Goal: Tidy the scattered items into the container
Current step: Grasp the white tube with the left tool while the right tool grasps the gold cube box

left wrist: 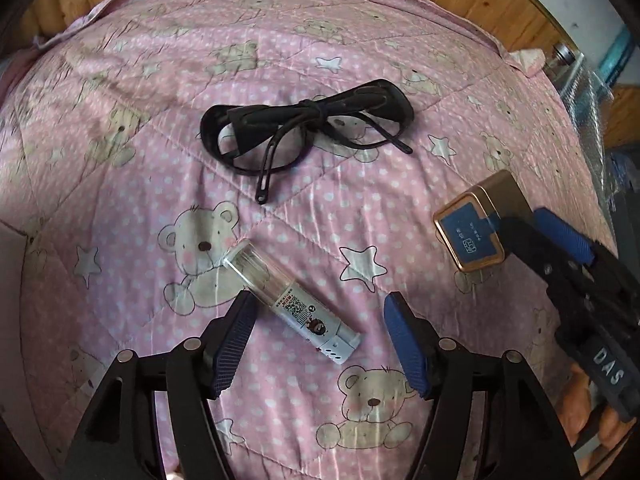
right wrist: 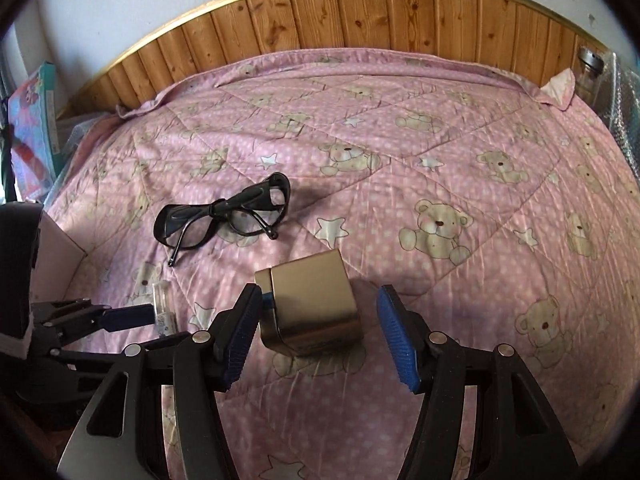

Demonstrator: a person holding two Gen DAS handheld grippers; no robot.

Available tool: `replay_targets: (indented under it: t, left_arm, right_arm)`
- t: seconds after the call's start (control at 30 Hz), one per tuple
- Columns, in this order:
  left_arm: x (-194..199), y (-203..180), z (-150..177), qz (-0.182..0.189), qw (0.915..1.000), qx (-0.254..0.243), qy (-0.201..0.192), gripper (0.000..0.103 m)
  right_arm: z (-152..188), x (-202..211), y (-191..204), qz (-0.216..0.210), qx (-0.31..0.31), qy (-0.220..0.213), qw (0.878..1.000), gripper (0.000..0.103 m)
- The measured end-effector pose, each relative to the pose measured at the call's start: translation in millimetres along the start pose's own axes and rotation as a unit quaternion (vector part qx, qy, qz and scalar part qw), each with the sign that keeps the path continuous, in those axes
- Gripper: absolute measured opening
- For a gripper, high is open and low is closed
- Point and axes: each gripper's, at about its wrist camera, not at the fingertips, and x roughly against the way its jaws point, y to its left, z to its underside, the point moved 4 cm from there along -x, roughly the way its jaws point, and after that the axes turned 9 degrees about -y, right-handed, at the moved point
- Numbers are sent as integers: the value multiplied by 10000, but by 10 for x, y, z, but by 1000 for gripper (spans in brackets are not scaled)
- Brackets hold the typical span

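On the pink bear-print quilt (left wrist: 120,200) lies a small tube (left wrist: 294,306) with a clear cap and a white printed body. My left gripper (left wrist: 320,322) is open and the tube lies between its blue fingers, untouched. A gold tin (right wrist: 316,304) with a blue lid (left wrist: 472,242) lies on its side. My right gripper (right wrist: 318,330) is open around it, the left pad close against the lid end and a gap on the right. Black glasses (left wrist: 304,128), arms folded, lie farther up the bed (right wrist: 224,212). A white box wall (right wrist: 60,256) shows at the left.
A wooden headboard (right wrist: 360,16) runs behind the bed. A glass jar with a metal lid (right wrist: 588,72) stands at the far right corner beside bubble wrap. A colourful box (right wrist: 32,132) leans at the left. A hand (left wrist: 580,420) holds the right gripper.
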Motion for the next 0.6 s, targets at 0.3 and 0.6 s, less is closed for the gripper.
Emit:
replay_targets:
  t: [0.3,0.6]
  left_arm:
    - [192,565,39,127,9998,-28,-150,41]
    - [46,293,-38,-363,9957,-727,-437,33]
  right_arm:
    - [108,101,-17,-284,-496,-89,9983,49]
    - [113,-10,-10,-452,-686,-323,9961,55]
